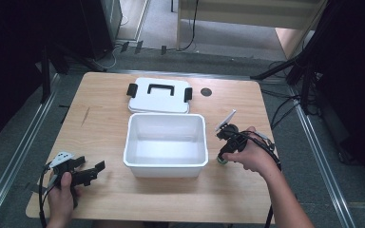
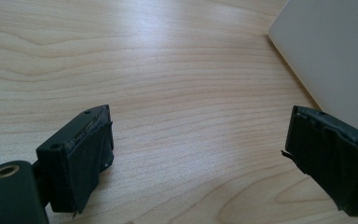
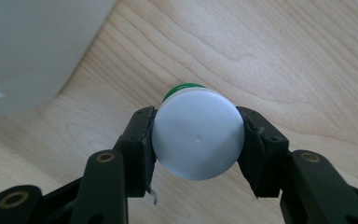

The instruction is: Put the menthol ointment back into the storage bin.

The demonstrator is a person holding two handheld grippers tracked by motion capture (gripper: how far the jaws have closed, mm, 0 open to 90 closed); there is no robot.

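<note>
Where the high view looks down, a white bin is seen mid-counter, its lid behind, right gripper beside it. Left gripper view: left gripper jaws spread wide over wood. Right gripper view: jaws are clamped on a white-capped green bottle

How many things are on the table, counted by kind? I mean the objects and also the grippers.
White open box: 1
White lid with black handle and clips: 1
Small white-capped, green container, held in the right gripper: 1
Grippers, counting the open left gripper: 2
Total: 5
</note>
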